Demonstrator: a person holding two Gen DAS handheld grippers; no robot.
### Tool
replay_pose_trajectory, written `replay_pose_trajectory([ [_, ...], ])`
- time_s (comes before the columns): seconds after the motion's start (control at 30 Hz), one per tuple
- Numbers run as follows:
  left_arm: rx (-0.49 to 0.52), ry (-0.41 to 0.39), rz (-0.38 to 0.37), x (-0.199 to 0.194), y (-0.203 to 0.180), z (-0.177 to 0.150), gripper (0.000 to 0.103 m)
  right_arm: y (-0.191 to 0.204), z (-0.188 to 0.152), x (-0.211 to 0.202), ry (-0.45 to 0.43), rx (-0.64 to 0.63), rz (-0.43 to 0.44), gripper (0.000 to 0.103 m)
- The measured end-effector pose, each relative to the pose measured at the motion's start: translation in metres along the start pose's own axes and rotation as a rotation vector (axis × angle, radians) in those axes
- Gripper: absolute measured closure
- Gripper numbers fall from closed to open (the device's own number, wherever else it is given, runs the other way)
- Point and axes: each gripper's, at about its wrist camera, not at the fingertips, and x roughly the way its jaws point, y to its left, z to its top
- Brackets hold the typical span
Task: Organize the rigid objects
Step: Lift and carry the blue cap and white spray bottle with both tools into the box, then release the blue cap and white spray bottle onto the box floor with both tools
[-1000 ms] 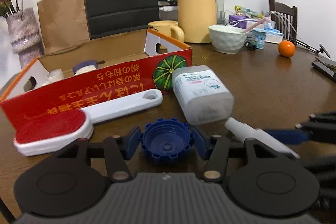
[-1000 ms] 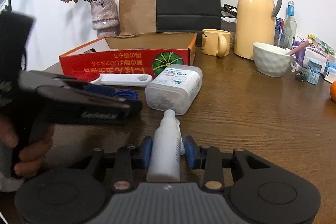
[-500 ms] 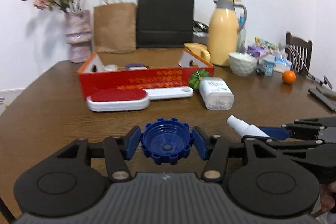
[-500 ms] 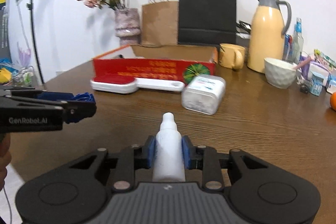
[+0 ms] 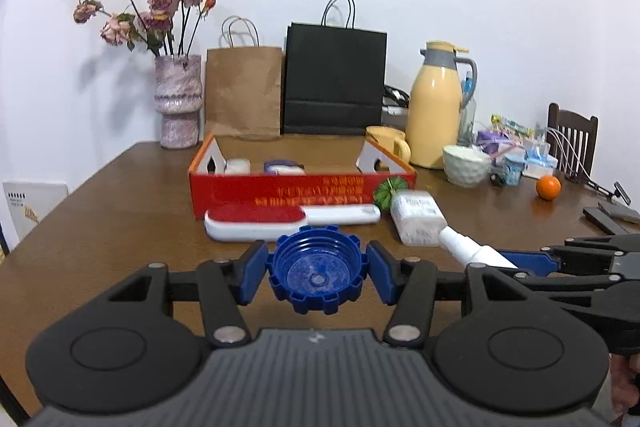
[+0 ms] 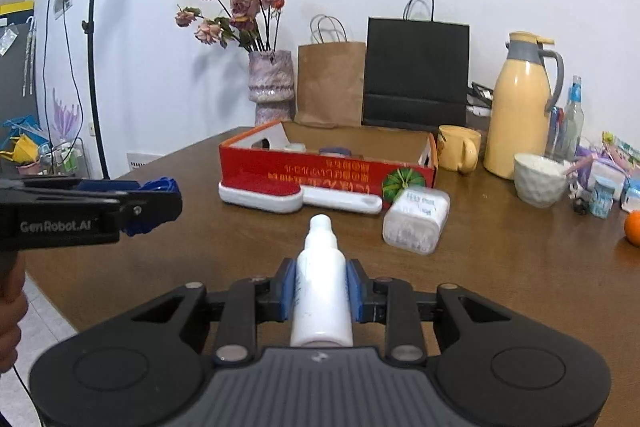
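Your left gripper (image 5: 317,269) pinches a blue ridged cap (image 5: 317,273) between its blue pads, the cap's hollow side facing the camera, held above the wooden table (image 5: 100,227). Your right gripper (image 6: 321,289) clamps a white spray bottle (image 6: 322,287) by its body, the nozzle pointing forward toward the far side of the table. From the left wrist view, the bottle's nozzle sticks out to the right of the cap, the two apart. Ahead of both grippers a red cardboard box (image 5: 296,189) sits open on the table, with a few small items inside near its left end. A red-and-white lint brush (image 5: 288,221) lies flat just in front of the box's near wall. A clear plastic container (image 5: 418,217) lies on its side just beside the brush's handle end, near the box's right corner. Behind the box stand a vase of dried roses (image 5: 178,99), a brown paper bag (image 5: 243,89), a black paper bag (image 5: 334,79) and a yellow thermos (image 5: 438,107).
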Motion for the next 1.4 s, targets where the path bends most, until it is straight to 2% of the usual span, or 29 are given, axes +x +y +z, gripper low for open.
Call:
replay_pose_trajectory([
  [0.13,0.000,-0.011,-0.033,0.028,0.016,0.037,0.048,-0.006,0.035,0.011,-0.042,-0.049,0.008,0.076],
  [0.27,-0.034,0.038,-0.088,0.086,0.040,0.092,0.048,-0.022,0.087,0.040,-0.080,-0.058,0.047,0.076],
  [0.37,-0.057,0.084,-0.060,0.141,0.058,0.127,0.048,-0.037,0.128,0.080,-0.074,-0.029,0.053,0.076],
  [0.43,-0.094,0.128,-0.042,0.177,0.073,0.140,0.048,-0.051,0.152,0.117,-0.044,0.025,0.073,0.076],
  [0.53,-0.098,0.182,0.004,0.229,0.088,0.148,0.048,-0.067,0.176,0.186,0.046,0.114,0.095,0.076],
  [0.67,-0.115,0.264,0.041,0.285,0.099,0.140,0.048,-0.081,0.180,0.272,0.179,0.228,0.087,0.076],
  [0.73,-0.092,0.292,0.062,0.305,0.100,0.131,0.048,-0.084,0.174,0.301,0.220,0.265,0.079,0.076],
  [0.83,-0.057,0.317,0.079,0.321,0.097,0.117,0.047,-0.088,0.157,0.332,0.267,0.327,0.079,0.076],
  [1.0,-0.027,0.321,0.131,0.336,0.098,0.103,0.047,-0.082,0.135,0.355,0.316,0.332,0.036,0.076],
  [1.1,-0.014,0.319,0.121,0.337,0.094,0.100,0.028,-0.080,0.128,0.360,0.334,0.339,0.025,0.073],
  [1.17,-0.020,0.321,0.122,0.334,0.093,0.101,0.027,-0.080,0.131,0.353,0.320,0.334,0.036,0.065],
  [1.2,-0.023,0.321,0.125,0.331,0.092,0.103,0.027,-0.080,0.133,0.348,0.318,0.334,0.037,0.052],
  [1.23,-0.028,0.319,0.127,0.326,0.091,0.106,0.027,-0.082,0.138,0.342,0.310,0.333,0.039,0.047],
  [1.27,-0.035,0.312,0.129,0.320,0.091,0.111,0.026,-0.083,0.143,0.334,0.298,0.324,0.036,0.047],
  [1.37,-0.046,0.269,0.143,0.295,0.090,0.131,0.013,-0.086,0.161,0.305,0.254,0.287,0.017,0.045],
  [1.4,-0.048,0.249,0.154,0.284,0.089,0.138,0.002,-0.086,0.167,0.293,0.242,0.274,0.012,0.041],
])
